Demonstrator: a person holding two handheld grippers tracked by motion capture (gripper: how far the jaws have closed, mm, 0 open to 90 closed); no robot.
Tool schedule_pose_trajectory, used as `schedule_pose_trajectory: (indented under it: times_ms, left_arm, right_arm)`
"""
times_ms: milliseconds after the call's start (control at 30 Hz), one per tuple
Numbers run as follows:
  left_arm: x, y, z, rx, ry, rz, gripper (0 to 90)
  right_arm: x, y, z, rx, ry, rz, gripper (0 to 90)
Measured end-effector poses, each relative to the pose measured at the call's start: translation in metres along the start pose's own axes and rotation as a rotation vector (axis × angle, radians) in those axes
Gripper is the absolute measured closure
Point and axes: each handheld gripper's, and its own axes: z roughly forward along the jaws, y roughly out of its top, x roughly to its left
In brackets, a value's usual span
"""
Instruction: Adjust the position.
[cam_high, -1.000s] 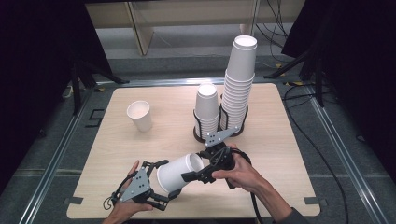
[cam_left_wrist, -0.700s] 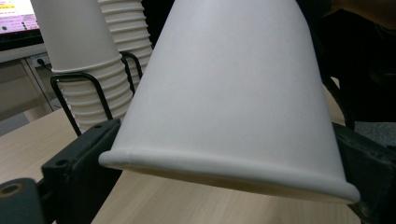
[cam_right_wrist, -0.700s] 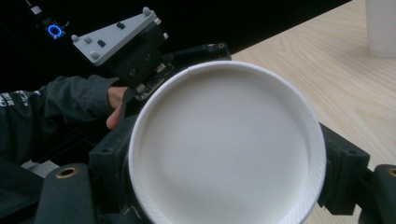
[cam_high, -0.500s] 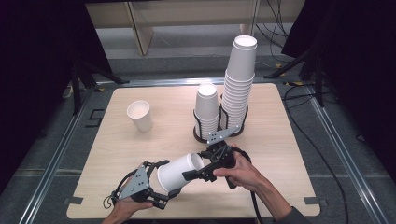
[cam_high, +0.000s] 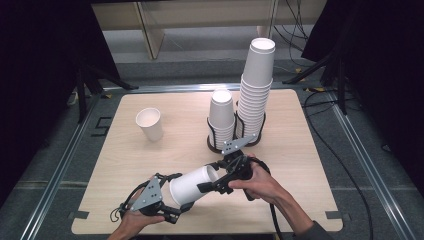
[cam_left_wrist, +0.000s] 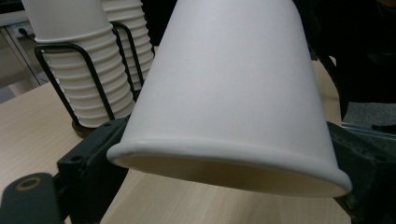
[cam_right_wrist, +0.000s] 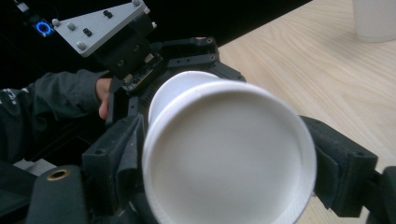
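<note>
The white paper cup (cam_high: 192, 184) lies on its side above the table's near edge, long axis running between the tools: the right gripper (cam_high: 216, 180) pinches one end, while the left gripper (cam_high: 172, 202), jaws just closing, flanks the other end.

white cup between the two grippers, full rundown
The white cup is plain, matte and paper-looking, with a rolled rim and a recessed base. It lies roughly level above the table's front edge. The left gripper, jaws just closing, flanks its rim end; the right gripper flanks its base end.
</note>
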Motion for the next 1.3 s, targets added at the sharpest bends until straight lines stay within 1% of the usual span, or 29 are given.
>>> schedule_pose_trajectory:
  times_ms: [33, 67, 100, 133, 167, 233, 267, 300, 333, 367, 467, 500, 533, 567, 600, 633, 700, 767, 800, 833, 900, 933, 1033, 1100, 1167, 1200, 1233, 1267, 1300]
  left_arm:
    - [-0.001, -0.001, 0.002, -0.006, -0.001, -0.015, 10.3]
    - [-0.001, -0.001, 0.002, 0.017, 0.001, -0.008, 10.4]
    - [-0.001, -0.002, 0.004, 0.014, -0.007, -0.017, 10.5]
    - [-0.001, -0.002, 0.004, 0.014, -0.007, -0.017, 10.5]
    - [-0.001, -0.002, 0.004, 0.041, -0.012, -0.014, 10.5]
    - [0.0, -0.003, 0.006, 0.091, -0.027, -0.002, 10.5]
    - [0.0, -0.003, 0.007, 0.098, -0.029, -0.001, 10.5]
    - [0.0, -0.003, 0.006, 0.131, -0.027, 0.012, 10.5]
    - [0.0, -0.003, 0.007, 0.14, -0.037, 0.006, 10.5]
    - [-0.001, -0.003, 0.008, 0.156, -0.032, 0.013, 10.5]
    - [-0.001, -0.004, 0.009, 0.202, -0.045, 0.025, 10.5]
    - [-0.001, -0.004, 0.009, 0.202, -0.045, 0.025, 10.5]
    - [-0.001, -0.004, 0.01, 0.225, -0.049, 0.039, 10.5]
    - [-0.001, -0.004, 0.01, 0.225, -0.049, 0.039, 10.5]
    - [-0.003, -0.004, 0.01, 0.235, -0.042, 0.038, 10.5]
    - [-0.004, -0.003, 0.01, 0.254, -0.05, 0.052, 10.6]
    - [-0.004, -0.003, 0.011, 0.252, -0.064, 0.054, 10.6]
    - [-0.005, -0.001, 0.01, 0.27, -0.073, 0.073, 10.6]
    - [-0.005, -0.002, 0.01, 0.266, -0.08, 0.077, 10.6]
    - [-0.005, -0.001, 0.009, 0.281, -0.069, 0.1, 10.6]
    - [-0.005, 0.0, 0.009, 0.297, -0.076, 0.105, 10.6]
    - [-0.005, -0.001, 0.009, 0.292, -0.086, 0.115, 10.6]
    - [-0.007, 0.0, 0.009, 0.301, -0.087, 0.115, 10.6]
    - [-0.007, 0.0, 0.01, 0.301, -0.094, 0.127, 10.6]
    - [-0.01, 0.0, 0.01, 0.315, -0.088, 0.133, 10.6]
    - [-0.01, 0.0, 0.01, 0.324, -0.1, 0.134, 10.6]
    - [-0.01, 0.0, 0.011, 0.32, -0.098, 0.141, 10.6]
    - [-0.011, 0.0, 0.012, 0.317, -0.103, 0.137, 10.6]
    - [-0.01, 0.0, 0.011, 0.326, -0.106, 0.148, 10.6]
  right_arm:
    - [0.001, 0.001, -0.002, 0.012, -0.039, -0.008, 17.3]
    - [0.003, 0.002, -0.004, 0.04, -0.064, -0.017, 16.7]
    - [0.003, 0.004, -0.006, 0.052, -0.094, -0.055, 16.6]
    - [0.005, 0.005, -0.008, 0.067, -0.119, -0.073, 16.4]
    - [0.008, 0.007, -0.01, 0.083, -0.143, -0.103, 16.2]
    - [0.015, 0.01, -0.014, 0.126, -0.21, -0.17, 16.5]
    - [0.019, 0.012, -0.015, 0.156, -0.228, -0.219, 17.3]
    - [0.022, 0.014, -0.016, 0.187, -0.26, -0.271, 17.3]
    - [0.027, 0.015, -0.015, 0.216, -0.282, -0.301, 17.1]
    - [0.031, 0.015, -0.014, 0.25, -0.305, -0.341, 17.3]
    - [0.043, 0.014, -0.005, 0.346, -0.33, -0.381, 17.7]
    - [0.043, 0.014, -0.005, 0.346, -0.33, -0.381, 17.7]
    - [0.047, 0.011, 0.003, 0.399, -0.339, -0.415, 17.8]
    - [0.047, 0.011, 0.003, 0.399, -0.339, -0.415, 17.8]
    - [0.047, 0.011, 0.007, 0.422, -0.342, -0.454, 17.9]
    - [0.047, 0.007, 0.016, 0.47, -0.346, -0.495, 19.2]
    - [0.046, 0.005, 0.022, 0.511, -0.352, -0.526, 19.3]
    - [0.046, 0.002, 0.029, 0.543, -0.35, -0.531, 19.3]
    - [0.046, 0.001, 0.032, 0.561, -0.347, -0.542, 19.3]
    - [0.046, 0.0, 0.035, 0.576, -0.35, -0.559, 19.1]
    - [0.047, -0.001, 0.039, 0.607, -0.343, -0.602, 18.7]
    - [0.047, -0.002, 0.042, 0.621, -0.35, -0.608, 18.6]
    - [0.046, -0.004, 0.046, 0.641, -0.351, -0.618, 18.6]
    - [0.042, -0.007, 0.052, 0.665, -0.345, -0.641, 18.5]
    - [0.042, -0.009, 0.055, 0.678, -0.34, -0.628, 18.9]
    - [0.043, -0.011, 0.056, 0.688, -0.35, -0.607, 19.1]
    - [0.041, -0.011, 0.057, 0.69, -0.329, -0.644, 19.3]
    - [0.041, -0.012, 0.059, 0.696, -0.327, -0.637, 19.5]
    - [0.04, -0.012, 0.059, 0.701, -0.32, -0.649, 19.6]
